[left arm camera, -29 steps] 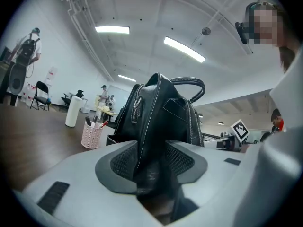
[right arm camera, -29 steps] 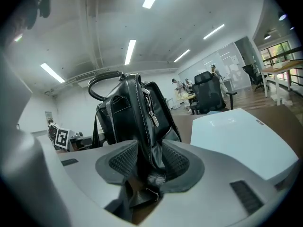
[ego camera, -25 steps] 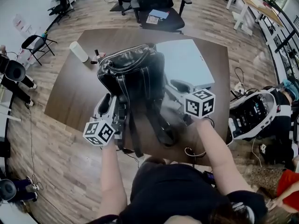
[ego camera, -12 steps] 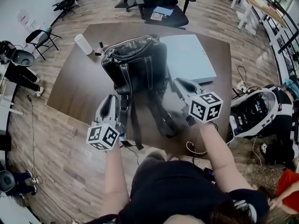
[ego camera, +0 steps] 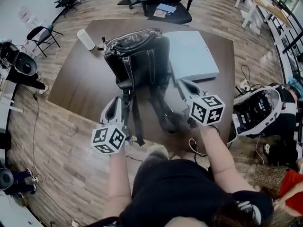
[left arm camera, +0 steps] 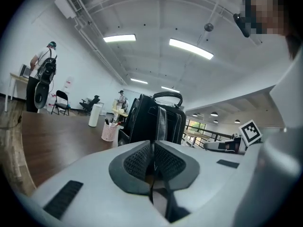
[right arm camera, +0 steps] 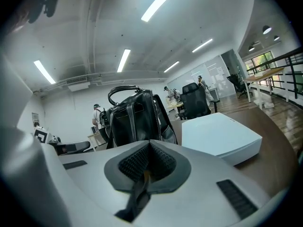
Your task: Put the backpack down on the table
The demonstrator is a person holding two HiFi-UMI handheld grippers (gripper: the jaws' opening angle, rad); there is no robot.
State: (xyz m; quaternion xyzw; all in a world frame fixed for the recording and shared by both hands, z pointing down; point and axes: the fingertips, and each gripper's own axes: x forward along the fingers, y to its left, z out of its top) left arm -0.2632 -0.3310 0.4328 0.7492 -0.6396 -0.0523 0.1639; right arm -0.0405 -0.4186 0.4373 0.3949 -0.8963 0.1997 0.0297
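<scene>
The black leather backpack (ego camera: 139, 60) stands upright on the brown table (ego camera: 75, 84), its shoulder straps (ego camera: 163, 112) trailing toward me. My left gripper (ego camera: 115, 108) is at the near left, apart from the bag and beside one strap. Its jaws are closing and the pads meet with nothing between them. My right gripper (ego camera: 182, 83) is at the near right, also clear of the bag, its jaws closing to touching pads. The left gripper view shows the backpack (left arm camera: 156, 119) beyond the left gripper (left arm camera: 153, 148). The right gripper view shows the backpack (right arm camera: 135, 117) past the right gripper (right arm camera: 149, 148).
A flat white box (ego camera: 191, 53) lies to the right of the bag, close beside it. A white cylinder (ego camera: 85, 39) and a pen cup (left arm camera: 110, 131) stand at the table's far left. An office chair (ego camera: 168, 1) is behind the table. Cables hang at the near edge.
Both grippers have drawn back from the backpack's sides toward me and their jaws have gone from wide to together. The backpack stays standing on the table.
</scene>
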